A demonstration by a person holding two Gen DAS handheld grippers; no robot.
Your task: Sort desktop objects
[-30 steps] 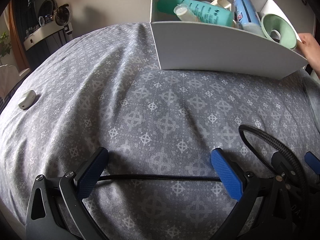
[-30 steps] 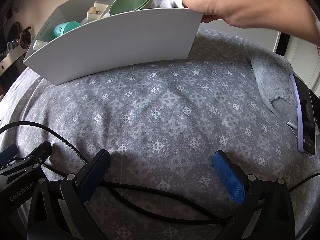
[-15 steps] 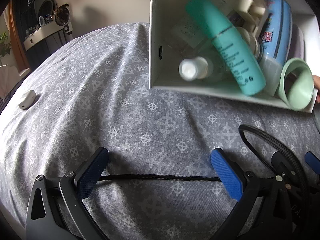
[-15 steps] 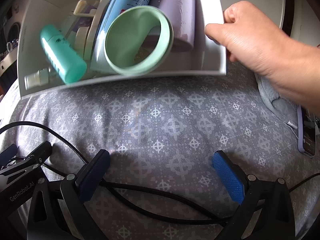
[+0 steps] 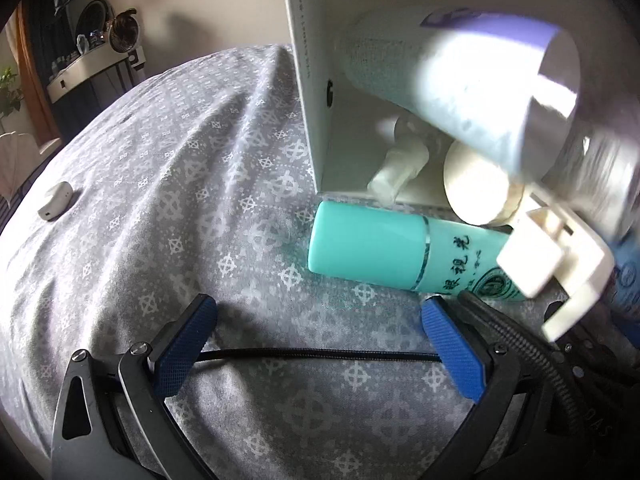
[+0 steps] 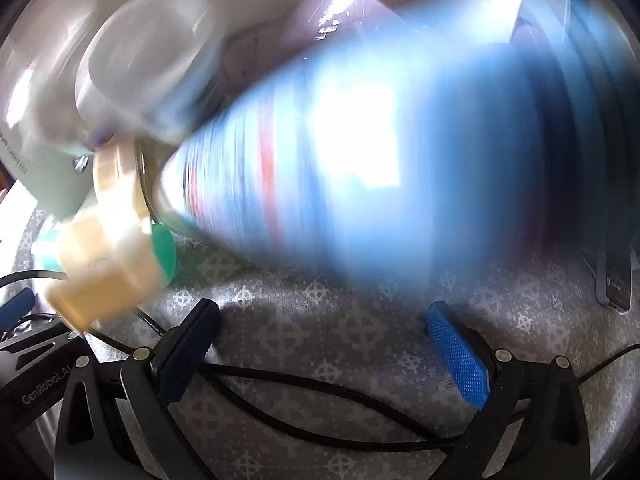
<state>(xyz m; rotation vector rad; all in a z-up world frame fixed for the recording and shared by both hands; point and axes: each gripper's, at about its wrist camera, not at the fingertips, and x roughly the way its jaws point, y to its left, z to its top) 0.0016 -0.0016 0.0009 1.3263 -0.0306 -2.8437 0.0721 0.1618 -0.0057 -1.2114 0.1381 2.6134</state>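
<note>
A white box (image 5: 312, 92) is tipped over with its opening towards me, and its contents are spilling onto the grey patterned cloth (image 5: 180, 200). A teal tube (image 5: 380, 252) lies on the cloth just beyond my left gripper (image 5: 320, 344), which is open and empty. A lavender cup (image 5: 480, 76), a white pump bottle (image 5: 400, 168), a round cream lid (image 5: 480, 188) and a cream plastic clip (image 5: 556, 256) are tumbling out. In the right wrist view a blurred blue can (image 6: 360, 152) falls above my open, empty right gripper (image 6: 324, 344), beside the cream clip (image 6: 108, 248).
A small white case (image 5: 56, 200) lies at the cloth's far left. A phone (image 6: 612, 280) lies at the right edge. Black cables (image 6: 320, 412) run across the cloth between the gripper fingers. A shelf (image 5: 88, 64) with clutter stands by the back wall.
The box has tipped further over and its contents have poured out towards the grippers. The teal tube has landed on the cloth. Both grippers have stayed still and open.
</note>
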